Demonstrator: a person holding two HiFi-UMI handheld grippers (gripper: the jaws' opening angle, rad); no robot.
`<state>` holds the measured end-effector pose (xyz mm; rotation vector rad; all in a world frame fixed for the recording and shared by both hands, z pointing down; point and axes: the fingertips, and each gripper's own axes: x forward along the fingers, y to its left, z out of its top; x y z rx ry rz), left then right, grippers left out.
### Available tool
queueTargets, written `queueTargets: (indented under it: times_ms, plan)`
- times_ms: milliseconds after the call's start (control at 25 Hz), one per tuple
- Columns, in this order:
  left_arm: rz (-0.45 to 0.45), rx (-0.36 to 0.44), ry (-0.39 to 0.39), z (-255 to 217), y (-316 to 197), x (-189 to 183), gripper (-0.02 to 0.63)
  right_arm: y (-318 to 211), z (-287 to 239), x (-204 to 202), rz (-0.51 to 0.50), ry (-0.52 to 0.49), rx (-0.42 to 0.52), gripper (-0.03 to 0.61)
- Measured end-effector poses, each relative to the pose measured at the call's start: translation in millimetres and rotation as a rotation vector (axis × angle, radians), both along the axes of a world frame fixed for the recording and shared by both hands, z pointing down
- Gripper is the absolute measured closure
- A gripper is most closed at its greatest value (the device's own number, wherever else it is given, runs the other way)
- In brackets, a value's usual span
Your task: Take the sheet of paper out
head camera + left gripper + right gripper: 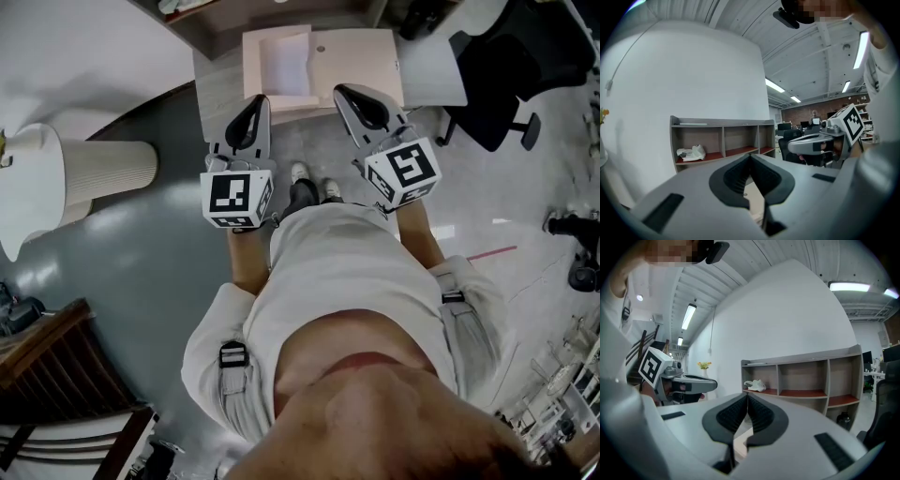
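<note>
While the left gripper [255, 108] and right gripper [352, 98] both show jaws closed tip to tip with nothing between them, the risk is plain. Go in shut like that and they'd likely shove the paper [286, 66] deeper or crumple it. Pinch too deep and the folder [356, 52] flap could come up too. The paper lies flat inside the open folder near the table's [214, 98] front edge, just beyond both tips, nearer the left, untouched.
</note>
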<state>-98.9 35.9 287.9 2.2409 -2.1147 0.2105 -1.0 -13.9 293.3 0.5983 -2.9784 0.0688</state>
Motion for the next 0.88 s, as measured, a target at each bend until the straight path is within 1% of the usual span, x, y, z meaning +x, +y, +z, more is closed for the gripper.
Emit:
queueTargets:
  times_ms: [320,640,880]
  plan:
    - [0.091,0.014,0.008,6.2,-30.3,-37.3,0.597,-21.4,3.8,-36.4,0.082,0.028,0.014,0.557]
    - [0.165,0.021,0.031,16.8,-46.6,-74.0,0.597,-29.2,13.9,-71.3,0.156,0.071,0.013,0.557]
    - [0.206,0.019,0.066,26.7,-58.3,-84.3,0.597,-36.1,22.5,-80.8,0.198,0.104,-0.001,0.557]
